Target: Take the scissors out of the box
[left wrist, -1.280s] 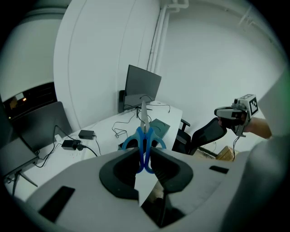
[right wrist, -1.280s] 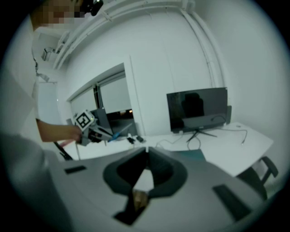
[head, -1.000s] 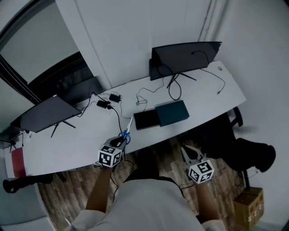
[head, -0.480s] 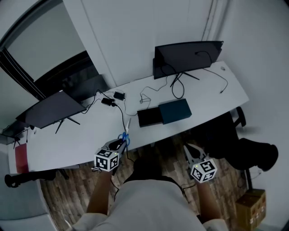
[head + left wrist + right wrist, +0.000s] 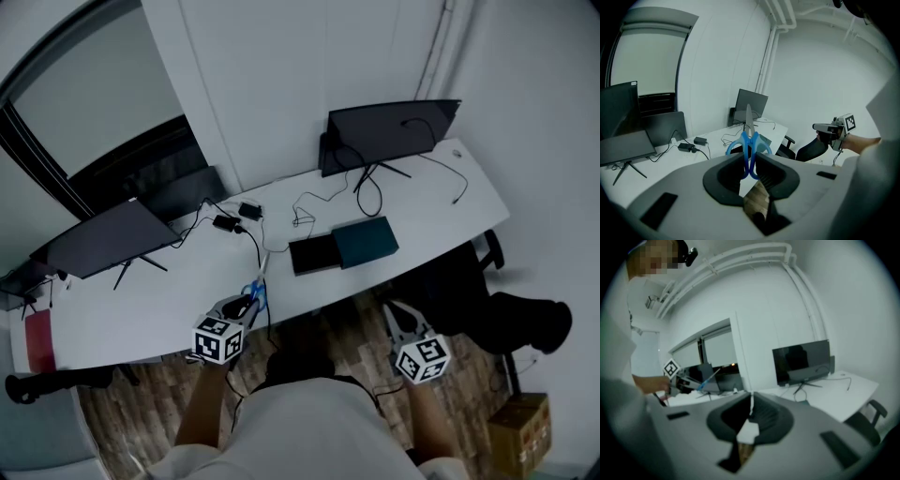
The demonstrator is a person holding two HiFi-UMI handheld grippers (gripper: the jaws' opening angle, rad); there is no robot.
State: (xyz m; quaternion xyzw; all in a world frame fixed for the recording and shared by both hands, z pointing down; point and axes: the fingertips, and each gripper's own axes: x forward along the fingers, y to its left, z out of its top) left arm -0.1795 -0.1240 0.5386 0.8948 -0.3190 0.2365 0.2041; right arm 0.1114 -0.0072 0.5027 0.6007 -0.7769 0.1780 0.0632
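**Position of the work item.** The scissors point(image 5: 260, 281) are out of the box point(image 5: 314, 253). They are in the air over the front edge of the table point(image 5: 169, 291), apart from the box and on its left. The box sits near the middle of the front edge, a dark part beside a teal part point(image 5: 364, 240).

**Gripper state.**
- The left gripper point(image 5: 246, 305) is clamped on the scissors. The left gripper view shows the pads pressed on the blue handle loops point(image 5: 749, 145). The blades are closed and point away from the jaws and upward.
- The right gripper point(image 5: 398, 317) is off the front edge of the table, over the floor. Its jaws are together and nothing is between them.

**Handling properties (assessment).**
- The scissors are probably light and rigid.
- The plastic loops are smooth and curved, so slip or pivot between the pads is possible.
- The long blade acts as a lever and can increase any swing.
- The tip is sharp, so keep it pointed away from the body and the cables.
- The best hold is across both loops, close to the pivot.

**Markings.** No brand, label or writing is legible. Each gripper cube has black-and-white square markers only.
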